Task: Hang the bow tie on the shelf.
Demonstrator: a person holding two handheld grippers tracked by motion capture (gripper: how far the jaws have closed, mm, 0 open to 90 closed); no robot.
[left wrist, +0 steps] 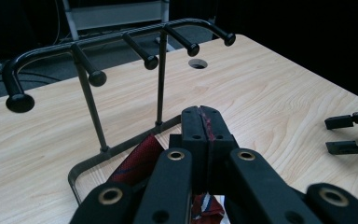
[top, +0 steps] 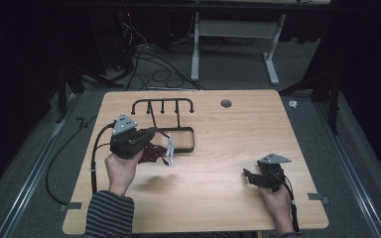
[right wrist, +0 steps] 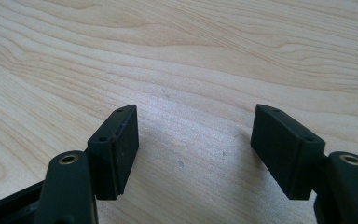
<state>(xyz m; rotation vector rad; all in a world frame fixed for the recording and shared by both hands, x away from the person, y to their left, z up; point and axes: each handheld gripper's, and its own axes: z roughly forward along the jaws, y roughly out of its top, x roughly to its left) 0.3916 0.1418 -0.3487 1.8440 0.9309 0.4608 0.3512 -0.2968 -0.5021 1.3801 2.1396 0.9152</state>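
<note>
A dark red patterned cloth [top: 152, 153] with a white striped end hangs from my left gripper [top: 153, 133], which is shut on it above the table's left half. In the left gripper view the jaws [left wrist: 200, 113] are pressed together with a thin red edge of the cloth [left wrist: 135, 161] between them. Just beyond stands a black peg rack [top: 162, 102] on a rectangular wire base [top: 192, 142]; its pegs [left wrist: 149, 60] point toward me. My right gripper [top: 250, 177] rests low over the table's right front, open, with only bare wood between its pads [right wrist: 123, 144].
The wooden table [top: 218, 198] has a round cable hole [top: 225, 103] near its far edge. Cables lie on the floor behind it, and a white desk frame [top: 235, 29] stands farther back. The right gripper [left wrist: 349, 135] appears at the right edge of the left gripper view.
</note>
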